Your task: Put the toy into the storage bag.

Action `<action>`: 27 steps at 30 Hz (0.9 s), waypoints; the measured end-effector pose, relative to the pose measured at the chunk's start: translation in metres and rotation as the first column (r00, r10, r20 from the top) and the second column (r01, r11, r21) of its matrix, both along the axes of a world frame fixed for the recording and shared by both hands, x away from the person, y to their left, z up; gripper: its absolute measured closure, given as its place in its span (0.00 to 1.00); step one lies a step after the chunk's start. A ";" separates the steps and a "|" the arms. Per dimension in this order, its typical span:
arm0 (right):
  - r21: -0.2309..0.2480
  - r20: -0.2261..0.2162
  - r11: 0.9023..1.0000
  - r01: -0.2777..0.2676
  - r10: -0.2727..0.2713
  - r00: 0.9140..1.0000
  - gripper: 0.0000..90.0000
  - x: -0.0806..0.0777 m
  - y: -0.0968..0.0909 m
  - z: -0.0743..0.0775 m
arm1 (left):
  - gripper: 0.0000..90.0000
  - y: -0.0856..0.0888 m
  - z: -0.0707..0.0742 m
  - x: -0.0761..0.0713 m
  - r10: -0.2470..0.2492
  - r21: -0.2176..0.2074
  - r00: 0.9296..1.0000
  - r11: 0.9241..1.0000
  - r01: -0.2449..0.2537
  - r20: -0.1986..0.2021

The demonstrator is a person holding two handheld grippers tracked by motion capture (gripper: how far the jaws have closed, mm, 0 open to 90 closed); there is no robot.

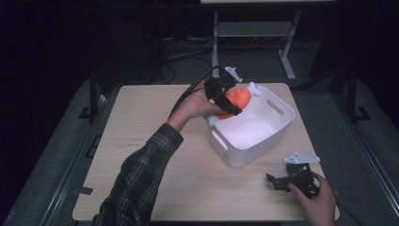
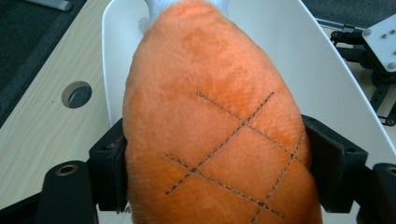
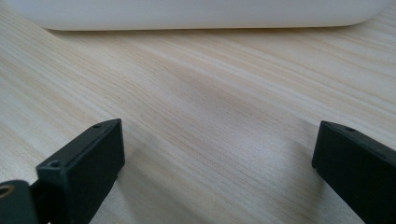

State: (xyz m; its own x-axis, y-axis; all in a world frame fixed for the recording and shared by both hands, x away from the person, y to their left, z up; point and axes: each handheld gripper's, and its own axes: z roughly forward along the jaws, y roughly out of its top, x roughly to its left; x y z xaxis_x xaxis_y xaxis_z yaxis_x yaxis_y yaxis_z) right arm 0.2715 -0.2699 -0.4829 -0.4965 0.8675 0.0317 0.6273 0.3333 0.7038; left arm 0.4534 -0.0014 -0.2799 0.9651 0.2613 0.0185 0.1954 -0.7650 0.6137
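Plush drumstick (image 1: 237, 98), orange with white bone ends, hangs at upper centre of the high view over the white bin (image 1: 277, 129), clamped in the left gripper (image 1: 225, 96).

Left gripper view: jaws squeeze its soft, light belly, the best hold.

Right gripper view: jaws gape, empty, above the table (image 3: 210, 93).

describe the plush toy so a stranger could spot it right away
Find the white bin on the wooden table. Over its far left corner, the left tool grips the plush. It is the one orange thing here, fuzzy with dark crisscross stitching and white ends.
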 end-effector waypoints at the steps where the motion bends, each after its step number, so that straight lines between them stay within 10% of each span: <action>1: 0.000 0.000 1.000 0.000 0.000 1.000 0.02 0.000 0.000 0.000 | 0.24 -0.003 -0.001 0.001 0.000 0.004 1.000 1.000 0.000 0.001; 27: 0.000 0.000 1.000 -0.001 0.001 1.000 0.02 0.000 0.000 0.000 | 0.23 -0.033 -0.035 0.023 -0.005 0.064 1.000 0.998 0.005 -0.006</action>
